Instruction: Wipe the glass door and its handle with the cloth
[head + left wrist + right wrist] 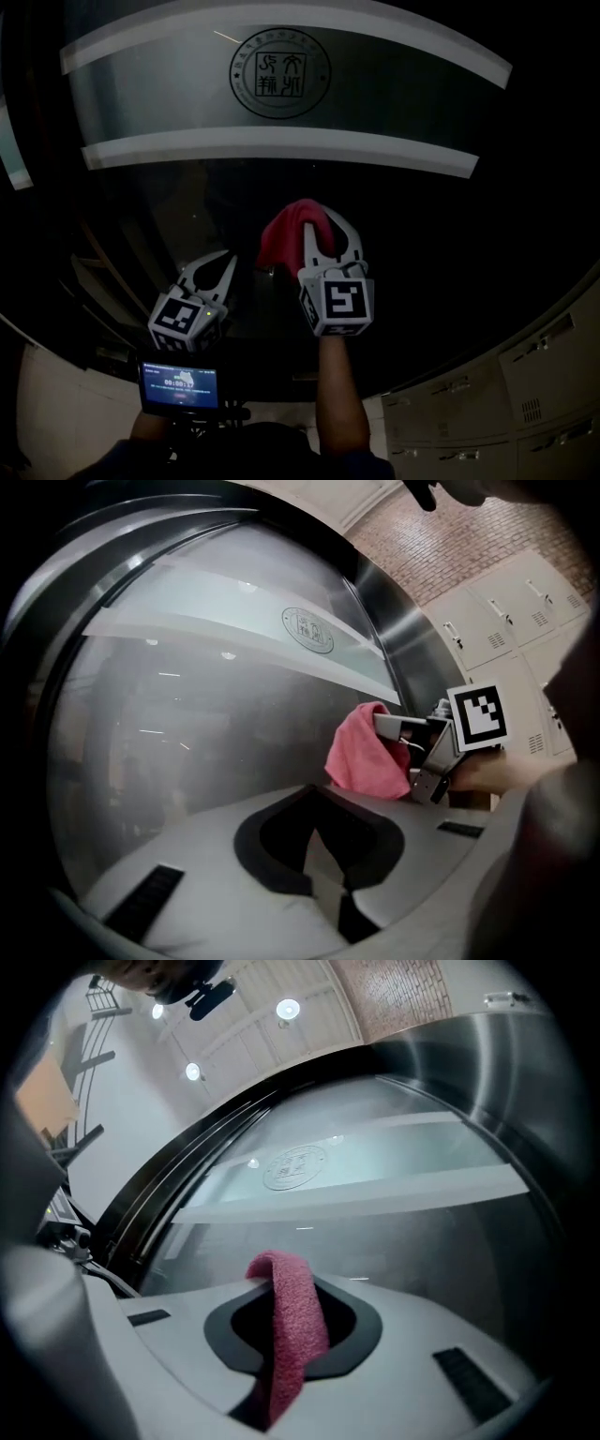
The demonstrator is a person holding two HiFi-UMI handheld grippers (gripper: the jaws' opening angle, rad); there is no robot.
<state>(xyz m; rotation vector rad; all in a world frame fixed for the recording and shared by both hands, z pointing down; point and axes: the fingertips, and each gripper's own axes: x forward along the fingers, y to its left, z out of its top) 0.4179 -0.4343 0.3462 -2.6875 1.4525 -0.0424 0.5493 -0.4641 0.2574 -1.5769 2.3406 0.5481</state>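
Note:
The glass door (281, 183) fills the head view, dark, with two frosted bands and a round emblem (279, 72). My right gripper (330, 223) is shut on a pink cloth (284, 234) and holds it at the glass below the lower band. In the right gripper view the cloth (295, 1321) hangs out between the jaws, close to the glass (394, 1232). My left gripper (223, 261) is lower left of the cloth, shut, with nothing in it. The left gripper view shows the cloth (361, 757) and the right gripper (398, 728) to the right. I see no handle.
Grey lockers (525, 394) stand to the right of the door, past a steel frame (403, 639). A small lit screen (180, 386) sits low in front of the person. A forearm (339, 394) runs up to the right gripper.

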